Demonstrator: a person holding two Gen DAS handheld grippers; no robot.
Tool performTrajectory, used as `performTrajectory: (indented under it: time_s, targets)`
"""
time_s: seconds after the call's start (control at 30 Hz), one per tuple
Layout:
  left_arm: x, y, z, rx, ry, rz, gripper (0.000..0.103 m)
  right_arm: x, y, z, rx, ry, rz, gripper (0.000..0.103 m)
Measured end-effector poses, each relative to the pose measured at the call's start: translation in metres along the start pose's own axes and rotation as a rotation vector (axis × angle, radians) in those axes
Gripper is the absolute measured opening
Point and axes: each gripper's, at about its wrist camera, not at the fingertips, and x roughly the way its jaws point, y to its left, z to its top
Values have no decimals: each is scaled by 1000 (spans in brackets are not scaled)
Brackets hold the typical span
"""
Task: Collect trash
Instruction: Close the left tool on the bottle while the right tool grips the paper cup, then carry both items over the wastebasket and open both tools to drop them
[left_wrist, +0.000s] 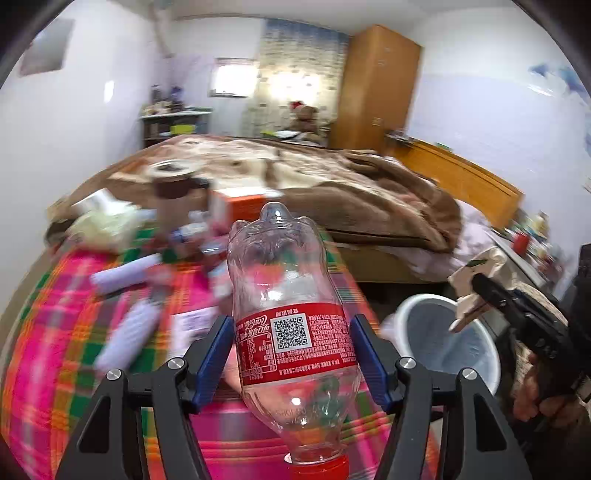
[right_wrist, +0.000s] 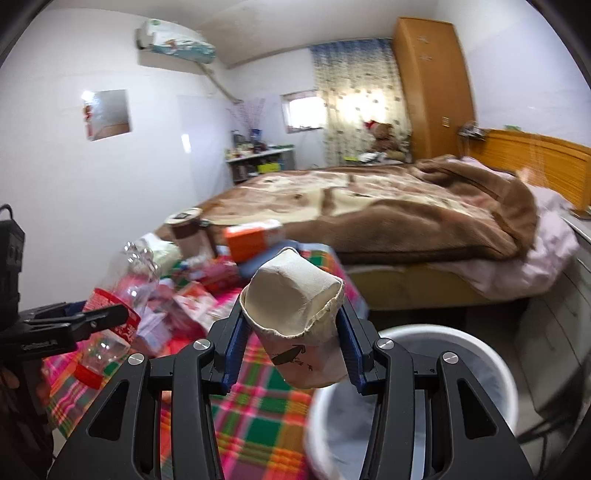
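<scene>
My left gripper (left_wrist: 291, 347) is shut on an empty clear Coca-Cola bottle (left_wrist: 288, 295) with a red label, cap end toward the camera, held above the plaid tablecloth (left_wrist: 74, 350). My right gripper (right_wrist: 291, 332) is shut on a crushed paper cup (right_wrist: 299, 314), base pointing away, held at the near rim of the white trash bin (right_wrist: 480, 354). The bin (left_wrist: 443, 332) also shows in the left wrist view, with the right gripper (left_wrist: 480, 295) and cup (left_wrist: 476, 273) above it. The bottle (right_wrist: 122, 291) and left gripper (right_wrist: 92, 317) show at the left of the right wrist view.
The plaid table holds more litter: an orange box (left_wrist: 247, 203), a brown cup (left_wrist: 173, 181), crumpled plastic (left_wrist: 107, 221), white tubes (left_wrist: 125, 273) and small packets (right_wrist: 192, 302). A bed with a brown blanket (right_wrist: 388, 214) lies behind. A wardrobe (right_wrist: 432, 85) stands at the back.
</scene>
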Motion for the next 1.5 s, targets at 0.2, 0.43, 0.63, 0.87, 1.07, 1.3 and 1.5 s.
performTrajectory:
  time_s: [0.2, 0.43, 0.63, 0.87, 1.07, 1.3, 1.5]
  targets:
    - [23, -69, 0, 92, 31, -146, 65, -9, -31, -11, 58, 24, -94, 47]
    - [57, -133, -10, 179, 85, -260, 65, -8, -68, -29, 118, 83, -165, 47]
    - [90, -172, -26, 245, 156, -274, 65, 1, -91, -44, 149, 143, -199, 47]
    - [112, -183, -32, 262, 188, -261, 66, 10, -101, -54, 130, 193, -215, 51]
    - [115, -177, -28, 237, 168, -266, 77, 3, -111, -54, 156, 188, -230, 69]
    - [104, -164, -23, 221, 141, -240, 77, -3, -104, -47, 143, 157, -237, 69]
    - [84, -145, -20, 208, 105, -206, 77, -7, -88, -40, 122, 129, -233, 69]
